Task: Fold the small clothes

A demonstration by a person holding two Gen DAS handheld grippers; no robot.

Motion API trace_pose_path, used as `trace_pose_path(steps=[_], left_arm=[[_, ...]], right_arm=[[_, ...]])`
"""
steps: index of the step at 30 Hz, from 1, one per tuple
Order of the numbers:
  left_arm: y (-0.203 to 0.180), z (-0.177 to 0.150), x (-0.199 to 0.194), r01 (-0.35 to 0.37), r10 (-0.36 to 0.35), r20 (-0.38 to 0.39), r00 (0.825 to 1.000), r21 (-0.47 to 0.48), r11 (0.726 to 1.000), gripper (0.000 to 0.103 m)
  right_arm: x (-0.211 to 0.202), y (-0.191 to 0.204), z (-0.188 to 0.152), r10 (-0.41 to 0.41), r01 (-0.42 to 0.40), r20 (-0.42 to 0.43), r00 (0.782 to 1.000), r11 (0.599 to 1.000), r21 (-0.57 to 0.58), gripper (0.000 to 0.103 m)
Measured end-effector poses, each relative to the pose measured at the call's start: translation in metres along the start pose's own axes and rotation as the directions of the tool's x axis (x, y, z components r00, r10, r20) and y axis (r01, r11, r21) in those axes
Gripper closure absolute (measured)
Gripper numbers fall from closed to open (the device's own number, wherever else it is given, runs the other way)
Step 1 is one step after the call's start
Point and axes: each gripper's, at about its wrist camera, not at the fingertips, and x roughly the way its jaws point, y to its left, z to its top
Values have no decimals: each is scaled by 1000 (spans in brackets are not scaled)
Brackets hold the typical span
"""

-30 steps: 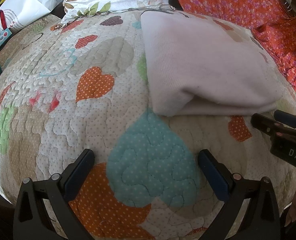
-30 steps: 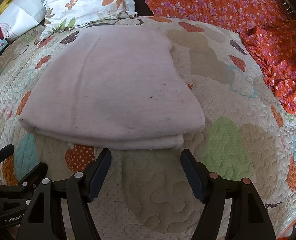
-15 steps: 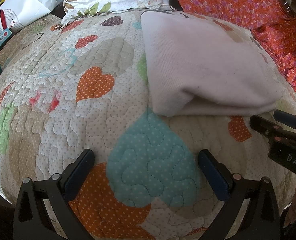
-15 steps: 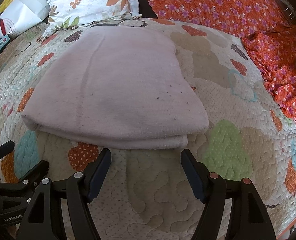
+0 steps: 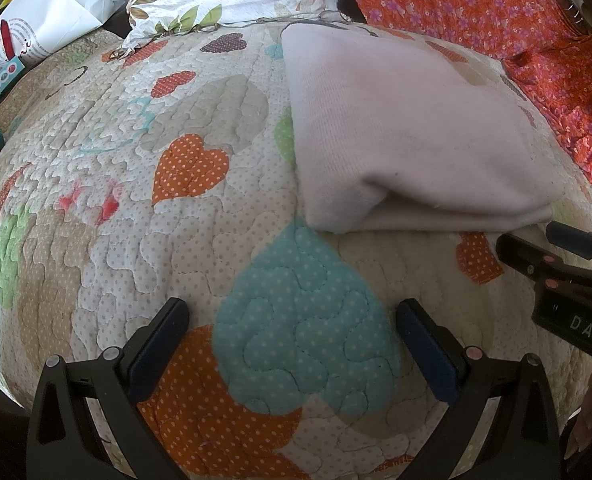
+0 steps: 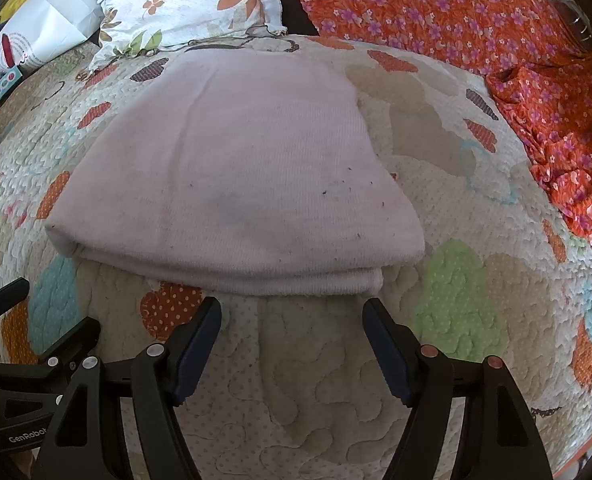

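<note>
Nothing on the bed shifts between the earlier frames and now apart from a slight change of framing in the right wrist view, where the pale pink folded garment (image 6: 232, 176) sits a little lower and closer; both grippers keep their places. The right gripper (image 6: 292, 344) hangs released, jaws spread wide over bare quilt, with the garment's layered front edge just ahead of its fingertips and not between them. The left gripper (image 5: 292, 340) is likewise released and empty above a teal heart patch, the garment (image 5: 408, 132) lying ahead of it and off to its right, apart from its jaws.

As a judgement, the folding of this piece looks finished: it lies as a compact, squared stack of several layers, edges roughly aligned, flat on the quilt. What could remain is smoothing, a further fold, or moving on to another item; no other unfolded small garment is clearly in view.

Underneath is a quilted bedspread (image 6: 476, 208) with heart patches in orange, teal, green and beige. Beyond the garment lie a floral pillow (image 6: 184, 0) and orange flowered fabric (image 6: 436, 8), with a white paper bag (image 5: 52, 12) far to the left.
</note>
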Motion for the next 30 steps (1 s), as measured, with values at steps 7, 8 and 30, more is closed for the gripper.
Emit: trace_pose_path(steps=[7,8,30], left_arm=[[0,-1,0,0,0,1,1000,0,1000,0],[0,-1,0,0,0,1,1000,0,1000,0],[-2,-3,-3,14,-14,31,999,-7,1000,0]], right_arm=[[-1,2,0,4,-3,7,1000,1000,-9,25],[-1,3,-1,4,-4,7,1000,1000,-13,25],[-13,23,-4,-23,25,49,999,999,-41,25]])
